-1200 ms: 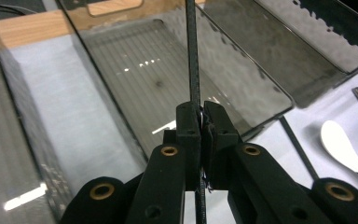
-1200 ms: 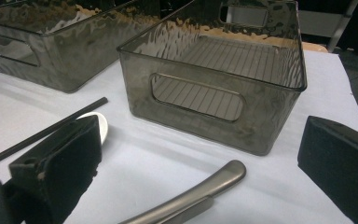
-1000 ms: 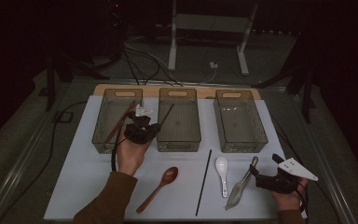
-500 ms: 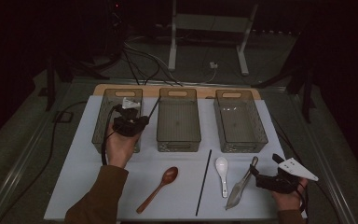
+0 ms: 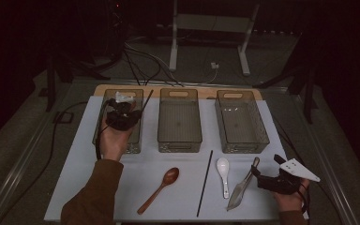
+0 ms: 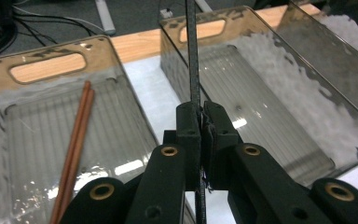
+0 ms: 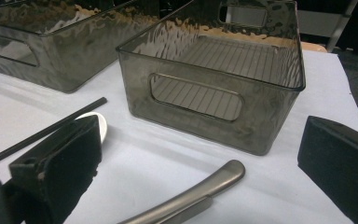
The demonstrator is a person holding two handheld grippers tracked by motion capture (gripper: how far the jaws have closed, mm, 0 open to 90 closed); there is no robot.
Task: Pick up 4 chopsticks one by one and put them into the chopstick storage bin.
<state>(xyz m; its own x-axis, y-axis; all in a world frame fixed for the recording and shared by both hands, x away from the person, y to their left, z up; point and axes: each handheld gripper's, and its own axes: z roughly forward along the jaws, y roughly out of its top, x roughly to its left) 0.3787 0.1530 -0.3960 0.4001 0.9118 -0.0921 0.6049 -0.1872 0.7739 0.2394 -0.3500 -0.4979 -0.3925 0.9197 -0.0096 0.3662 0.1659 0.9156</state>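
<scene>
- Three smoky plastic bins in a row across upper centre of high view: left bin (image 5: 104,123), middle bin (image 5: 179,120), right bin (image 5: 241,121).
- L gripper (image 5: 130,108) sits over left bin, upper left of frame; jaws pinched tight on a black chopstick (image 6: 194,65), which sticks up and away from the jaws in left gripper view, toward the gap betw. left and middle bins.
- Two red-brown chopsticks (image 6: 74,144) lie side by side inside left bin, lower left of left gripper view.
- R gripper (image 5: 258,171) low at lower right of high view, jaws wide apart, nothing clamped; metal scoop (image 5: 242,186) handle lies betw. them on the white mat (image 5: 75,154).
- 2nd black chopstick (image 5: 205,183) lies loose at bottom centre, white spoon (image 5: 223,173) just right of it, wooden spoon (image 5: 159,188) to its left.
</scene>
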